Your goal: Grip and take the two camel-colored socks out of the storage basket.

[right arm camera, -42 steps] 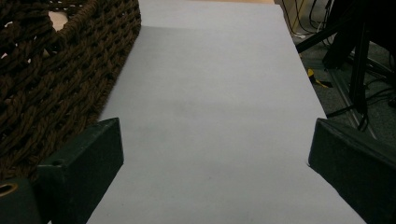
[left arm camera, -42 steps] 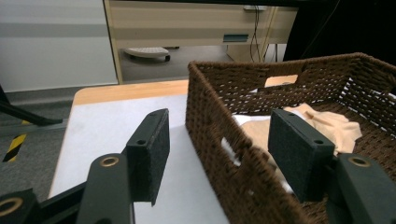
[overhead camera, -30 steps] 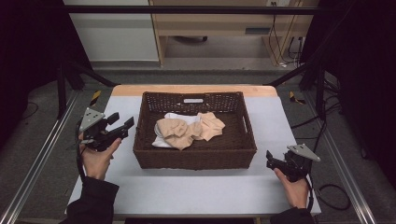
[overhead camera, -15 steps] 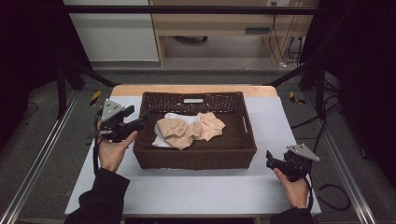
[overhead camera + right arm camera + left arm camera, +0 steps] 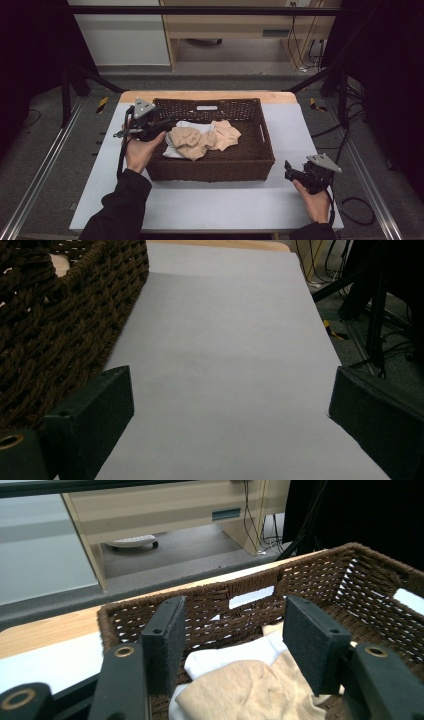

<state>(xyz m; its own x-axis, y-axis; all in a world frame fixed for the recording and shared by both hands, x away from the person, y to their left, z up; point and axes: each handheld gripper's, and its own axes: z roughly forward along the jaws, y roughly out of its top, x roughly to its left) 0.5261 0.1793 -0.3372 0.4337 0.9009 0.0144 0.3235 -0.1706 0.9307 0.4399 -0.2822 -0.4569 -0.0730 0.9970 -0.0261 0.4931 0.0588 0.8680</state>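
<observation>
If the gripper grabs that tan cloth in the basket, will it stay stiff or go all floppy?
Probably floppy: the tan cloth lies crumpled in soft folds. It likely weighs little and may drag the white cloth beneath it.

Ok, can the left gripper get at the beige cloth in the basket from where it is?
Probably yes. The left gripper hangs over the basket's left rim with jaws open and nothing between them. The beige cloth lies uncovered just ahead and below, on top of a white cloth.

Left gripper (image 5: 162, 125) over basket (image 5: 215, 167) left rim, jaws apparently open, near beige cloth (image 5: 200, 140); right gripper (image 5: 290, 170) on desk (image 5: 210, 205).
</observation>
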